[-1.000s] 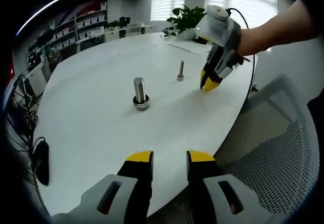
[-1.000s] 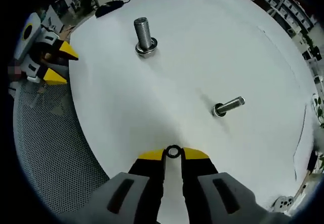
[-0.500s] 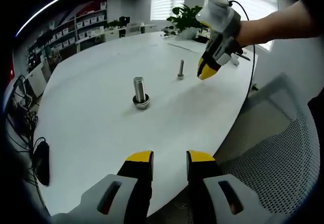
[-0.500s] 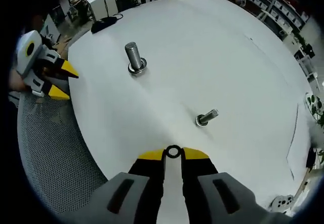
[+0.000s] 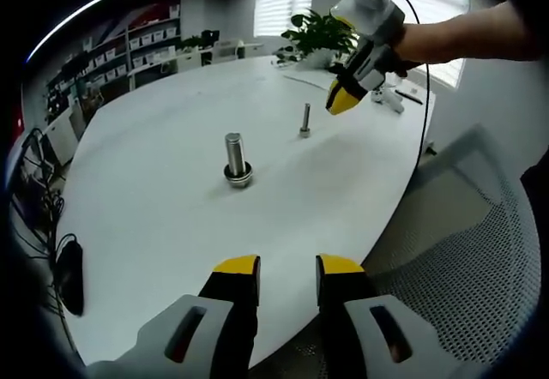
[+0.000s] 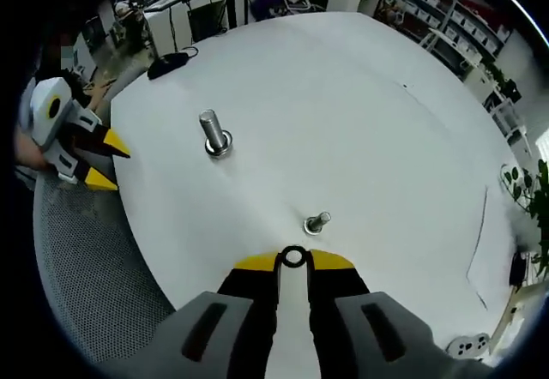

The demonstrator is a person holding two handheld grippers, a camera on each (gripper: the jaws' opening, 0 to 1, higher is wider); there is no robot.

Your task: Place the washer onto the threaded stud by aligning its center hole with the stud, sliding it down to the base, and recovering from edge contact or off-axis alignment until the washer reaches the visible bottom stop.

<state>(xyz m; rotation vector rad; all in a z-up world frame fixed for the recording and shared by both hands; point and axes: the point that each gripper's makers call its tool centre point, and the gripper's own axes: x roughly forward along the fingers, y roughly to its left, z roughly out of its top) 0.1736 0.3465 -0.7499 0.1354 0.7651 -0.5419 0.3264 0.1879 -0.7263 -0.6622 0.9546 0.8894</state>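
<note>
two studs (image 5: 238, 159) upright, open table (image 5: 171, 216) around

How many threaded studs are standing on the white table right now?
2: a large stud mid-table with a washer at its base, and a small stud farther along, near the right hand-held gripper.

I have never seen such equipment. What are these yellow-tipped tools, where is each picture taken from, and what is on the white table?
A person holds one hand-held gripper in each hand; a camera rides on each. In the left gripper view, the left hand-held gripper is open and holds nothing. In the right gripper view, the right hand-held gripper pinches a small washer, raised above the thin stud. On the white table also stands a thicker stud with a washer already at its base.
</note>
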